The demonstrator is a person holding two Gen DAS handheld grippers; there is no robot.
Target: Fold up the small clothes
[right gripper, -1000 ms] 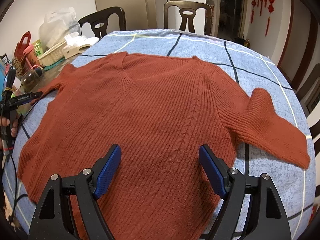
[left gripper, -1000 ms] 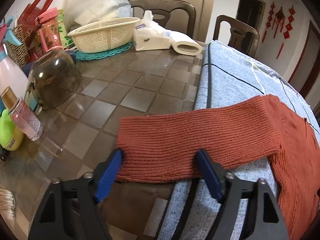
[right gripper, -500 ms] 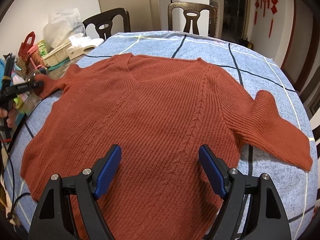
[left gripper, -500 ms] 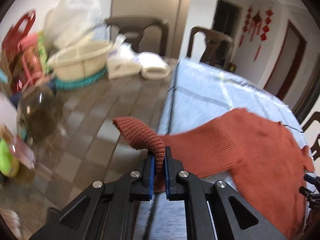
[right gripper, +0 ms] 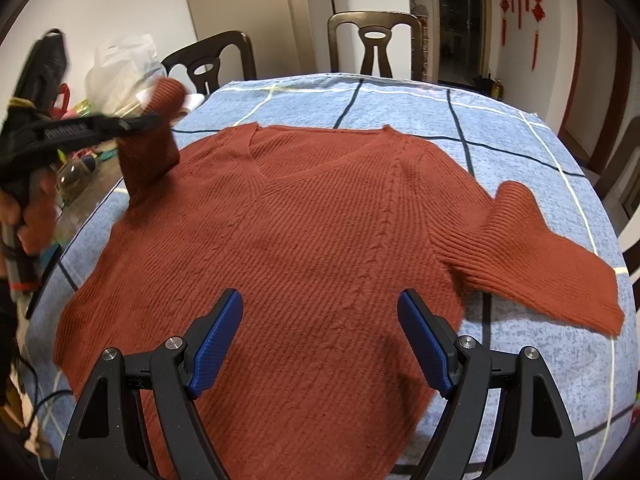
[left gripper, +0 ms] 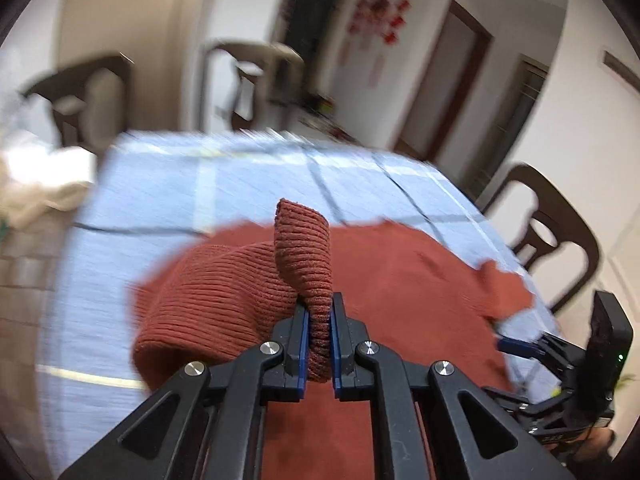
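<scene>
The rust-red ribbed knit sweater [right gripper: 320,248] lies flat on the blue checked tablecloth [right gripper: 500,128], left gripper [left gripper: 320,328] pinching its left cuff [left gripper: 306,248] up off the table's left edge, probably to fold that sleeve inward, while the right gripper [right gripper: 320,340] hovers spread wide over the hem.

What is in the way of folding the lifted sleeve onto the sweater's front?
Nothing visible. The left gripper holds the sleeve raised; the sweater front lies flat and bare, and the open right gripper hovers near the hem.

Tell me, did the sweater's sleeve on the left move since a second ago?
Yes. The sleeve lay flat, partly on the bare tabletop; now the left gripper holds it lifted over the blue cloth, swung in toward the sweater.
</scene>
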